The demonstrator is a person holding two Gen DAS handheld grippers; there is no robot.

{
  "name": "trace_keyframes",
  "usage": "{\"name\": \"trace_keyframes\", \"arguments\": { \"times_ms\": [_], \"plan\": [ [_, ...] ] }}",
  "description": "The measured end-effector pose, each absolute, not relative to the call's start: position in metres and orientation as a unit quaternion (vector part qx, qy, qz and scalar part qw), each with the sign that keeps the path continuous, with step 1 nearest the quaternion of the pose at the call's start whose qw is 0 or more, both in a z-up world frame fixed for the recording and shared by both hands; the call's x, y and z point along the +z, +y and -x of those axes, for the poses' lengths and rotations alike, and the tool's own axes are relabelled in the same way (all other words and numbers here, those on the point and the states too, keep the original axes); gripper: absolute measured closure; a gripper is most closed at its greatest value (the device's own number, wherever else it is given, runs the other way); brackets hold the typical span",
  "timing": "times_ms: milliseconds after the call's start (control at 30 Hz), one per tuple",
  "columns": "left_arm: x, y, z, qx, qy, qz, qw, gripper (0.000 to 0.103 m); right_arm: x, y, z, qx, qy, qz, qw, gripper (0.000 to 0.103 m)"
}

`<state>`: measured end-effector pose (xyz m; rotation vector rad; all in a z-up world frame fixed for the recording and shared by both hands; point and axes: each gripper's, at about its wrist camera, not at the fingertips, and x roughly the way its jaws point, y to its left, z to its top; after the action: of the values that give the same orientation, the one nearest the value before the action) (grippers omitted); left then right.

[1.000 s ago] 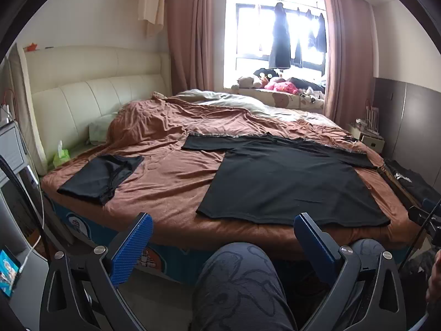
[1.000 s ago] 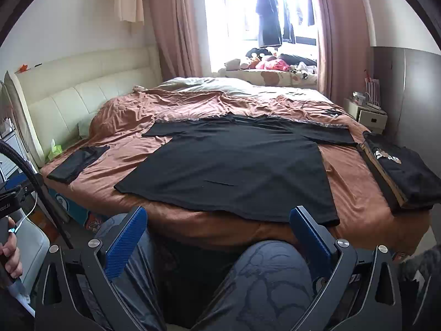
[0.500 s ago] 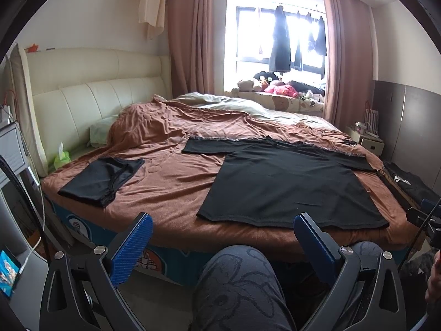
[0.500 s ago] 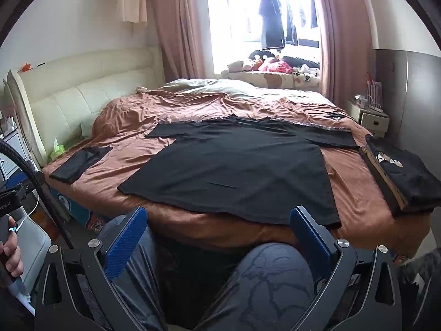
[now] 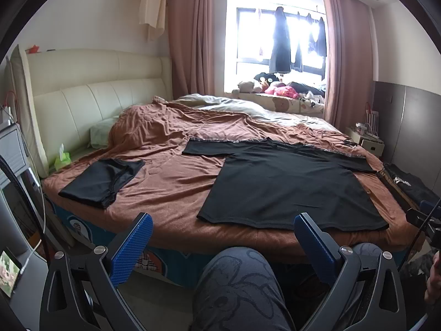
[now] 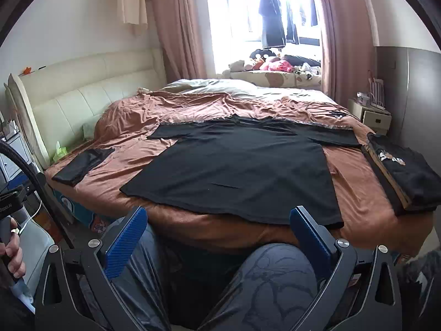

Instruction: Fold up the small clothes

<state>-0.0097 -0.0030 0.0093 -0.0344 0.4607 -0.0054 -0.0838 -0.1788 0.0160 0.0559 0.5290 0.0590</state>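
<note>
Both the left gripper [image 5: 223, 244] and right gripper [image 6: 217, 237] hung spread apart and empty above a knee [image 5: 237, 289]. One black T-shirt [image 6: 237, 165] lay flat at the bed's [image 5: 171, 193] near edge; one folded garment [image 5: 102, 178] sat toward the left corner, one folded stack [image 6: 405, 173] at the right edge.

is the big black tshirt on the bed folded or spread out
Spread out. The black T-shirt lies flat on the brown bedspread, both sleeves extended sideways and the hem straight near the bed edge; no folds made yet.

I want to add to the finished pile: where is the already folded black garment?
In both views, the folded black garment lies near the bed's left front corner, below the green tissue pack and left of the spread black T-shirt.
</note>
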Motion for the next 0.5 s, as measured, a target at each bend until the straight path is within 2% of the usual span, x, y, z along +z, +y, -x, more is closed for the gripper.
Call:
{"name": "trace_keyframes", "arguments": {
  "times_ms": [500],
  "plan": [
    [0.0114, -0.0021, 0.0114, -0.005, 0.222, 0.021, 0.975, 0.000, 0.0171, -0.1722, 0.0846, 0.028, 0.258, -0.017, 0.966, 0.000]
  ]
}}
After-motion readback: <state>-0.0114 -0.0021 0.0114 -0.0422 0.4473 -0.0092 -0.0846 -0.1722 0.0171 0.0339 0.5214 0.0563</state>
